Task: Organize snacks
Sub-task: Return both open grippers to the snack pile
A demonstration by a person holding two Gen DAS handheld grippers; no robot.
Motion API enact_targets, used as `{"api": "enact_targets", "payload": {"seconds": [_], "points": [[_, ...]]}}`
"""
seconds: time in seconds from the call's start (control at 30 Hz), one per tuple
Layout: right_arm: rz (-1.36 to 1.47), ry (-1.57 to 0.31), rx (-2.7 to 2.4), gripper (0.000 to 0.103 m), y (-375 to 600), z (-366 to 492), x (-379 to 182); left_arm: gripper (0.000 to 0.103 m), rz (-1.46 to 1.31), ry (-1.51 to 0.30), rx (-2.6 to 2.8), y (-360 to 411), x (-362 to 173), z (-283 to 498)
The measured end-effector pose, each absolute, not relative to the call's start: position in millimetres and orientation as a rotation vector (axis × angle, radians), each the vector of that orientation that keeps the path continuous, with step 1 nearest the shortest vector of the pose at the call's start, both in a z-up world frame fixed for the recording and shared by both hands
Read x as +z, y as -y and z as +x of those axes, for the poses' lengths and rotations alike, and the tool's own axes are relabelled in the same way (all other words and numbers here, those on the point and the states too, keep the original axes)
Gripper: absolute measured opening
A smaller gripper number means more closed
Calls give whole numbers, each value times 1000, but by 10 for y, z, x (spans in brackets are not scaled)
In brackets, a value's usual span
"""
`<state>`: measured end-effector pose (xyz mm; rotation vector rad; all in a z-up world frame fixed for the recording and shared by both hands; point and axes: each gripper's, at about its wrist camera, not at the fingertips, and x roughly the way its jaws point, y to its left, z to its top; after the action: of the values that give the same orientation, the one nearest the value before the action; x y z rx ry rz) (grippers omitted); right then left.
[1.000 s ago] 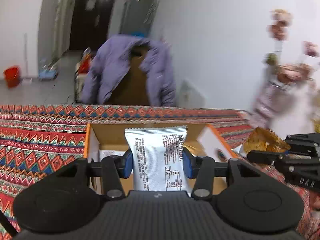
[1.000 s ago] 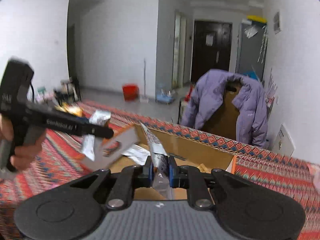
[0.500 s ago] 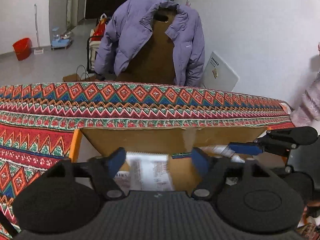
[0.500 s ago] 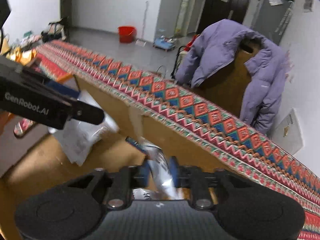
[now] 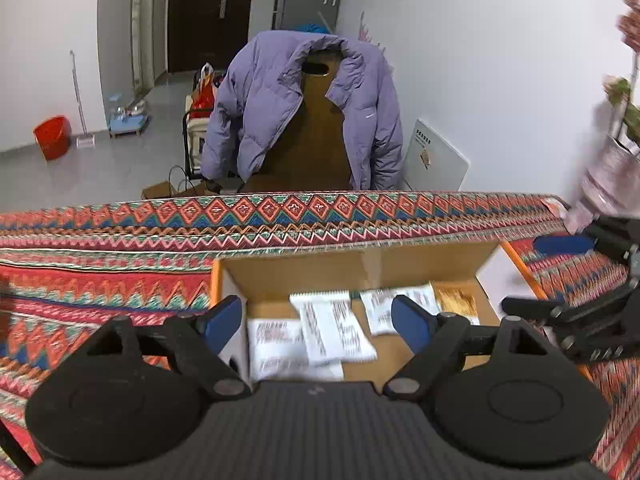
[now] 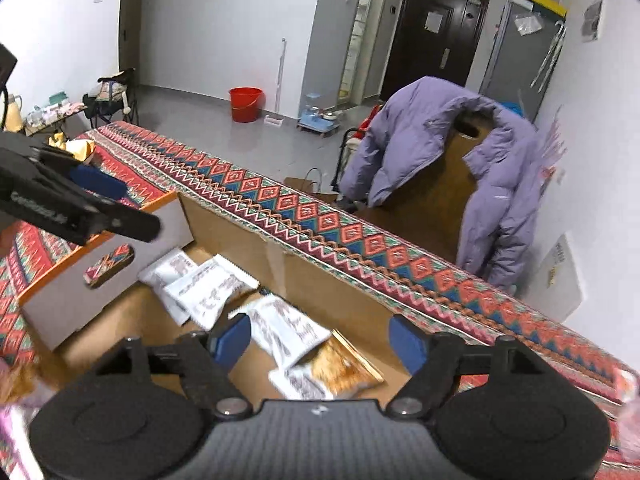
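Left gripper (image 5: 318, 322): jaws wide apart, nothing held, hovering over the near edge of the cardboard box (image 5: 360, 266). Right gripper (image 6: 318, 338): same, jaws spread wide and empty, above the box's right half.

Snacks are in the box. White printed packets (image 5: 332, 330) lie flat and overlapping on the box floor; a golden packet (image 6: 346, 370) sits at the right end, partly under a white one. Count unclear, blurry.

Progress, my read: several packets are boxed, and both grippers are free for the next pick. At least one golden item (image 6: 78, 148) sits out on the cloth at far left in the right wrist view, so probably more to collect. They're dropped in loosely, not aligned, and may want tidying.

Surface: table under a red zigzag-patterned cloth (image 5: 120, 268), box near its far edge.

Room beyond: purple puffer jacket (image 5: 304, 104) draped over a chair, grey tile floor, red bucket (image 5: 52, 136) at far left, dark door (image 6: 434, 36) at the back, white walls.
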<state>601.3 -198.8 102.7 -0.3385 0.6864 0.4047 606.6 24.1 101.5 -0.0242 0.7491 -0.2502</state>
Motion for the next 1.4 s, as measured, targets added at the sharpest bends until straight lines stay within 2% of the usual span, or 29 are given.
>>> {"api": "enact_targets", "payload": {"seconds": [0.3, 0.47, 0.63, 0.77, 0.93, 1.13, 1.4], "points": [[-301, -594, 395, 82, 2206, 4920, 1425, 100, 28, -637, -291, -343, 1258, 4844], [-248, -496, 401, 84, 2263, 4106, 1465, 100, 11, -593, -251, -430, 1181, 4143], [-228, -400, 401, 88, 2291, 3281, 1408, 101, 70, -450, -116, -419, 1111, 3268], [-176, -355, 395, 94, 2370, 2682, 1221, 103, 60, -371, -79, -377, 991, 2584], [-142, -359, 324, 95, 2441, 2043, 868, 103, 2, -388, -61, -357, 786, 1941], [-125, -404, 273, 96, 2440, 1584, 450, 103, -14, -468, -79, -280, 537, 1587], [-107, -467, 308, 96, 2391, 1611, 184, 103, 16, -510, -57, -220, 379, 1719]]}}
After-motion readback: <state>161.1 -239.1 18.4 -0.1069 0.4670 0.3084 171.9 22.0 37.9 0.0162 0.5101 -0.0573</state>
